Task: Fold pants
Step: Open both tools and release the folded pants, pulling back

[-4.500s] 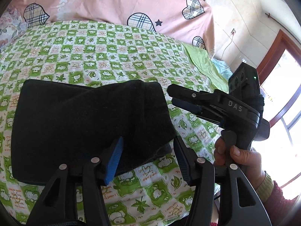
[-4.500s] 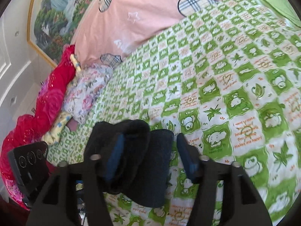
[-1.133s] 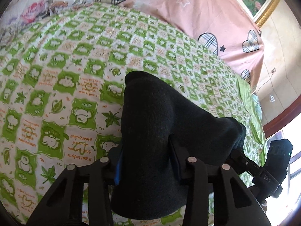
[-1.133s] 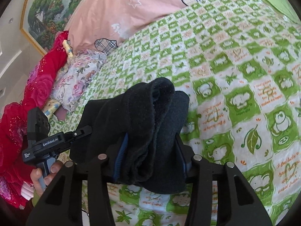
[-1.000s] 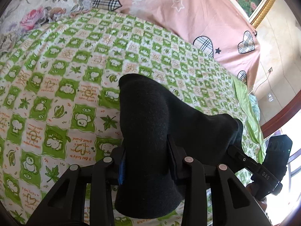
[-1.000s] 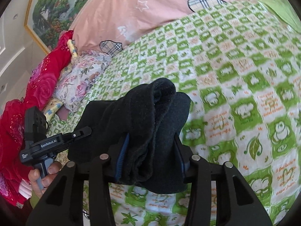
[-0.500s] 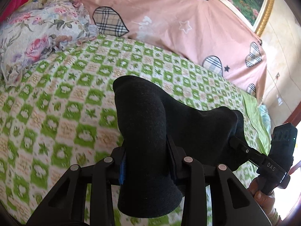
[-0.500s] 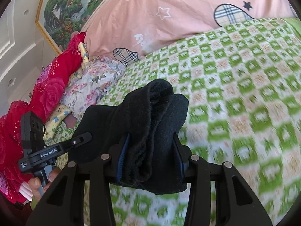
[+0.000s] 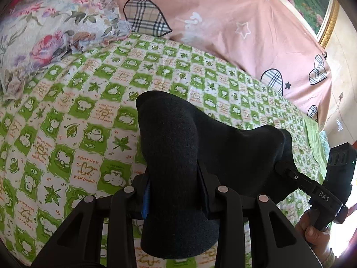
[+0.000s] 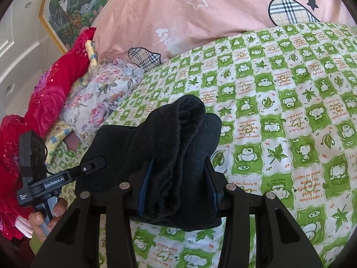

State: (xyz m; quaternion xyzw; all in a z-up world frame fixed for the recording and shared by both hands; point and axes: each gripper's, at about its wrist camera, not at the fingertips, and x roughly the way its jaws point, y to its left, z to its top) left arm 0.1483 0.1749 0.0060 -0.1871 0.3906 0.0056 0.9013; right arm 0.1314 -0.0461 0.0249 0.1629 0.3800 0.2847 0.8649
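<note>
The black pants [image 9: 200, 147] are a folded bundle held up off the bed between both grippers. My left gripper [image 9: 175, 192] is shut on one end of the bundle, the cloth bulging over its fingers. My right gripper [image 10: 178, 178] is shut on the other end, where several folded layers [image 10: 185, 134] show. The right gripper also shows at the right of the left wrist view [image 9: 316, 192], and the left gripper at the left of the right wrist view [image 10: 67, 176], each clamped on the pants.
A green-and-white checked bedsheet [image 9: 78, 120] lies below the pants. A pink quilt with plaid hearts [image 9: 212, 22] runs along the back. A floral pillow [image 9: 44, 29] and red blanket [image 10: 44, 93] lie at the left. A framed picture [image 10: 75, 6] hangs behind.
Both grippers, which were open around the flat pants, have closed on the ends and lifted the bundle off the bed. Over the last second they carried it toward the pillows.
</note>
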